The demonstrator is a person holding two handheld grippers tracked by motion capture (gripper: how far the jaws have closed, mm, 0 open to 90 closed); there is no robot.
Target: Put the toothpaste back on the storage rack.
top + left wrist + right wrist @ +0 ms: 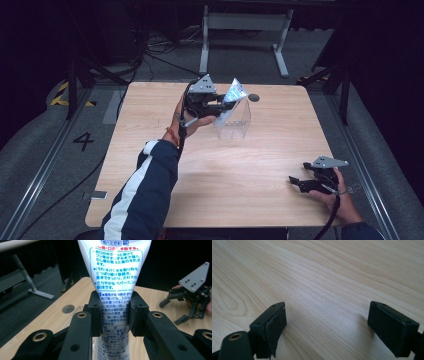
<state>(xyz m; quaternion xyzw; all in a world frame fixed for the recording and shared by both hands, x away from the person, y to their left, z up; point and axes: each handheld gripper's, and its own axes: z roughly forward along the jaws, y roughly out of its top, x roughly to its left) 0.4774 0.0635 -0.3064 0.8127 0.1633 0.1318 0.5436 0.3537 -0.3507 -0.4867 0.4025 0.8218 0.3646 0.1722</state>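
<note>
High view shows the left tongs (223, 104) clenched on a toothpaste tube (235, 93), held tilted over the clear box (233, 121) just below them. The risk, as I judge it: the slick tube could slide in the grip or catch the box rim and tip the box. Left gripper view shows the pads pinching the tube's printed lower body. Right tongs (327, 325) rest released on the worktop (332, 277), well apart.
</note>
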